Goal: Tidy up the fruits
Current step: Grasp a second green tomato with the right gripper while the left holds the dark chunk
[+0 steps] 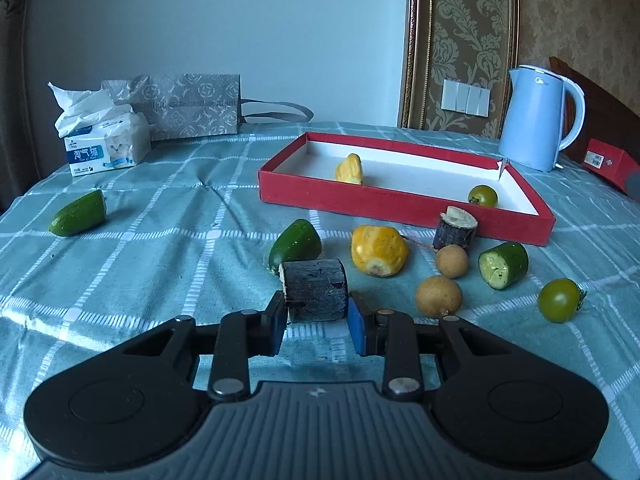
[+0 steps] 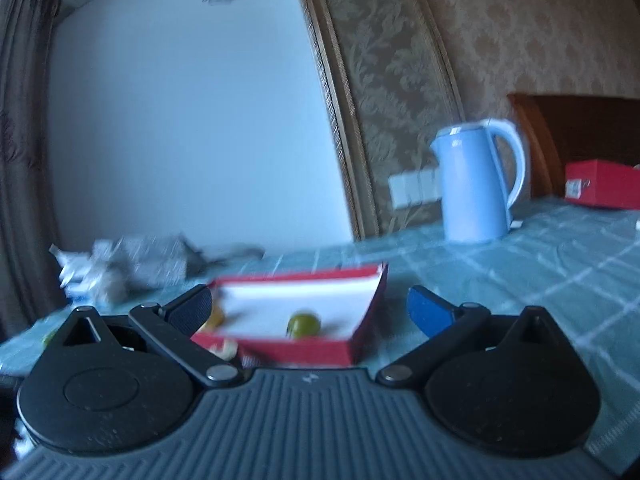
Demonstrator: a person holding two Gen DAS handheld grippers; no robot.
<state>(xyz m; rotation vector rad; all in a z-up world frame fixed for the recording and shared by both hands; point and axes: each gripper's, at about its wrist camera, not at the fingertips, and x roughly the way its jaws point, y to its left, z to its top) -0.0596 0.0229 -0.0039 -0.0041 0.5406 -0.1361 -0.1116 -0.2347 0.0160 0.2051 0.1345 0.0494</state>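
My left gripper (image 1: 316,312) is shut on a dark sugarcane piece (image 1: 314,290) just above the checked cloth. Ahead lie a green cucumber piece (image 1: 295,243), a yellow corn piece (image 1: 378,250), two brown longans (image 1: 439,296), a cut cucumber piece (image 1: 503,265), a second sugarcane piece (image 1: 456,227) and a green tomato (image 1: 559,300). The red tray (image 1: 360,198) holds a corn piece (image 1: 350,169) and a green tomato (image 1: 483,196). My right gripper (image 2: 310,306) is open and empty, above the tray (image 2: 366,312), with a green tomato (image 2: 304,323) in it.
A cucumber piece (image 1: 78,213) lies far left. A tissue pack (image 1: 106,146) and a grey bag (image 1: 188,106) stand at the back left. A blue kettle (image 1: 536,118) and a small red box (image 1: 608,162) stand at the back right.
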